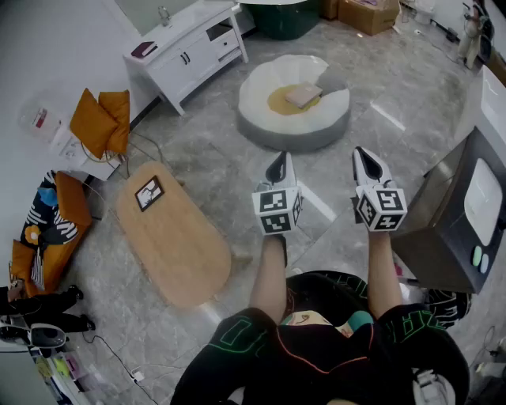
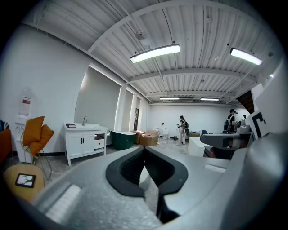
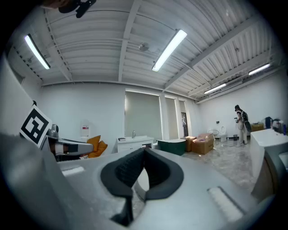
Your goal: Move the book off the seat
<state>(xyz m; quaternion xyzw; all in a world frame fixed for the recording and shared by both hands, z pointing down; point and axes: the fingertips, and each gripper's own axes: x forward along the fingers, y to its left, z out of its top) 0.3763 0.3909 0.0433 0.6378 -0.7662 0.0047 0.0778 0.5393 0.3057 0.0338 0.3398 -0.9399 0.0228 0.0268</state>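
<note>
A pale pink book [image 1: 303, 96] lies on the tan cushion in the middle of a round white and grey seat [image 1: 261, 119] on the floor ahead of me. My left gripper [image 1: 278, 163] is held level above the floor, short of the seat, with its jaws shut and nothing between them. Beside it to the right, my right gripper [image 1: 364, 157] is also shut and empty. In the left gripper view the black pads [image 2: 135, 168] meet at the tip [image 2: 144, 148]. The right gripper view shows the same closed tip [image 3: 144, 150].
A wooden oval coffee table [image 1: 174, 237] with a small picture frame [image 1: 149, 193] stands to my left. A white cabinet [image 1: 186, 47] is at the back left, an orange chair [image 1: 101, 120] by the wall, a dark box-like unit [image 1: 458, 213] close on my right. Cardboard boxes [image 1: 368, 12] sit beyond the seat.
</note>
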